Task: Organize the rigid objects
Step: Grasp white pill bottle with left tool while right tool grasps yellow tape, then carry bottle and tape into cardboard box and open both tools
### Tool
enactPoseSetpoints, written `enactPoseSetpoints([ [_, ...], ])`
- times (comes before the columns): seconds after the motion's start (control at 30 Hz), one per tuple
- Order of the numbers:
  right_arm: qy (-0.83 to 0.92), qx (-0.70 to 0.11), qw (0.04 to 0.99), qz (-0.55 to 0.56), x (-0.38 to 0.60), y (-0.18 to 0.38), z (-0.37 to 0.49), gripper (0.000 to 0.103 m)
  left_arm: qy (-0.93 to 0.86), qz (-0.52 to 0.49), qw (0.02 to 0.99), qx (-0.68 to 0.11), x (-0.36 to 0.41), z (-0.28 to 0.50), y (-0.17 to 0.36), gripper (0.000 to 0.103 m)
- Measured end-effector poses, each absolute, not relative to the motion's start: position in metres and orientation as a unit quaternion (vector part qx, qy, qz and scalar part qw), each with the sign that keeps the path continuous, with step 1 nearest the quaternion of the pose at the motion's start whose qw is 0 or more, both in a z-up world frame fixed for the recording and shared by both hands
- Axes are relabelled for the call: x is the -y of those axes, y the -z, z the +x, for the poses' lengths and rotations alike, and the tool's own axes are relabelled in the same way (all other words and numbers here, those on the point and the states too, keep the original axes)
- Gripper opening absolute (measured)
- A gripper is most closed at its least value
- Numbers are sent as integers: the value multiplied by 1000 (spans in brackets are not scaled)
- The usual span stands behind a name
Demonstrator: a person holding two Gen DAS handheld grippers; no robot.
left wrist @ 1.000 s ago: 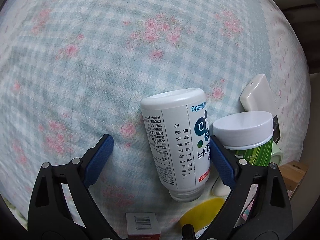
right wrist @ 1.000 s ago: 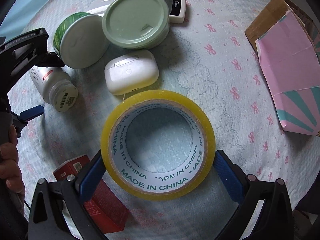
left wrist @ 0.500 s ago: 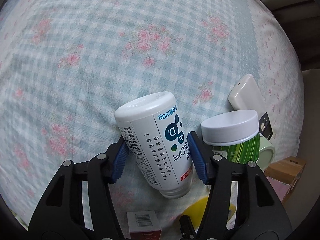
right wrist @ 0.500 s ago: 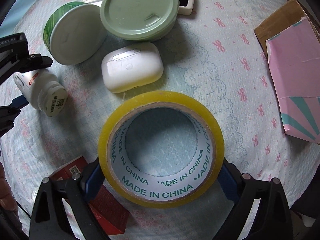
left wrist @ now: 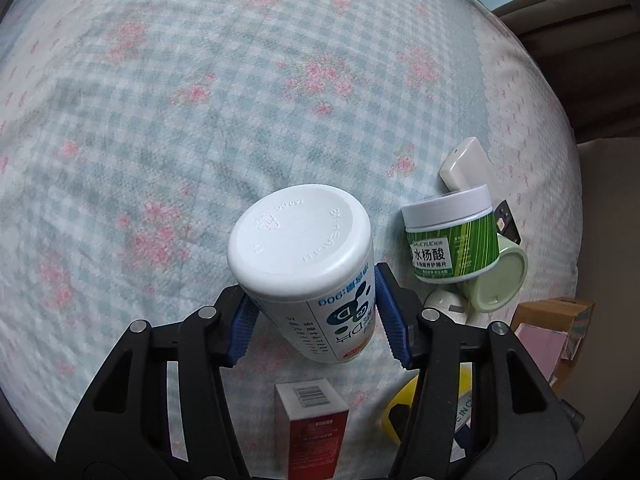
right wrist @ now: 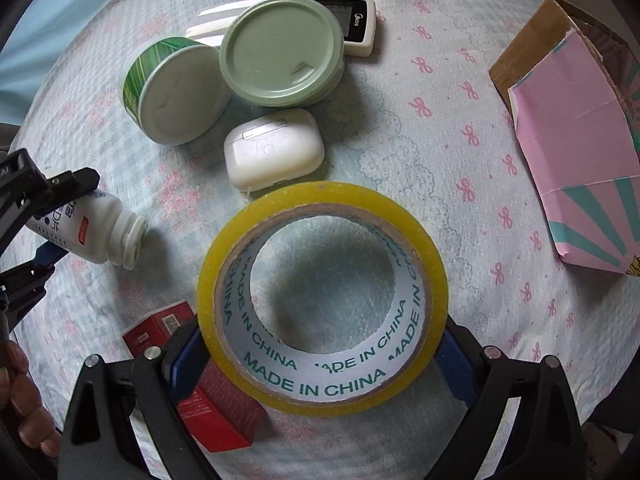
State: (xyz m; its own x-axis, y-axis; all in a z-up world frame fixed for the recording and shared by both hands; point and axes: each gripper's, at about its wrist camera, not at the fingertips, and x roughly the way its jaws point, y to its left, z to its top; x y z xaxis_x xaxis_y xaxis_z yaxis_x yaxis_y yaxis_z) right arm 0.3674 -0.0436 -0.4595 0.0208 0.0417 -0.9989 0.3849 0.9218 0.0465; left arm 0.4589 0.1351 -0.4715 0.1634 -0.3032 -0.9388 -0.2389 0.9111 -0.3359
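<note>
The left gripper (left wrist: 316,316) has its blue-padded jaws clamped on a white plastic supplement bottle with blue lettering (left wrist: 308,276), gripping the body with the flat base turned toward the camera. From the right wrist view the bottle (right wrist: 92,232) slopes cap-down toward the pale blue checked floral bedcover (left wrist: 180,100); whether the cap touches the fabric is hard to tell from here.

The right gripper (right wrist: 320,356) has its jaws squeezed against the outer sides of a yellow roll of clear packing tape printed MADE IN CHINA (right wrist: 320,296), the roll's open core facing the camera.

Beyond the tape lies a white rounded earbud case (right wrist: 274,152), and past it a green striped jar with a white lid (right wrist: 176,96) touching a round sage-green lidded tin (right wrist: 282,50). A white remote with a dark screen (right wrist: 360,24) pokes out behind the tin. A red cardboard box (right wrist: 208,396) lies under the right gripper's left finger, and a pink and teal cardboard box (right wrist: 576,120) sits well apart on the right.
</note>
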Motion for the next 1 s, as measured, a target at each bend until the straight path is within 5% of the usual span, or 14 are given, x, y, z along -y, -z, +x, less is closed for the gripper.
enactPoseSetpoints([
  [0.53,90,-650,742,137,54,380,328,95,47,-224,760,-608,-193,381,386,49],
  [1.0,40,-582,806,99,132,226,315,95,126,-203,787,-569,-97,338,243,49],
])
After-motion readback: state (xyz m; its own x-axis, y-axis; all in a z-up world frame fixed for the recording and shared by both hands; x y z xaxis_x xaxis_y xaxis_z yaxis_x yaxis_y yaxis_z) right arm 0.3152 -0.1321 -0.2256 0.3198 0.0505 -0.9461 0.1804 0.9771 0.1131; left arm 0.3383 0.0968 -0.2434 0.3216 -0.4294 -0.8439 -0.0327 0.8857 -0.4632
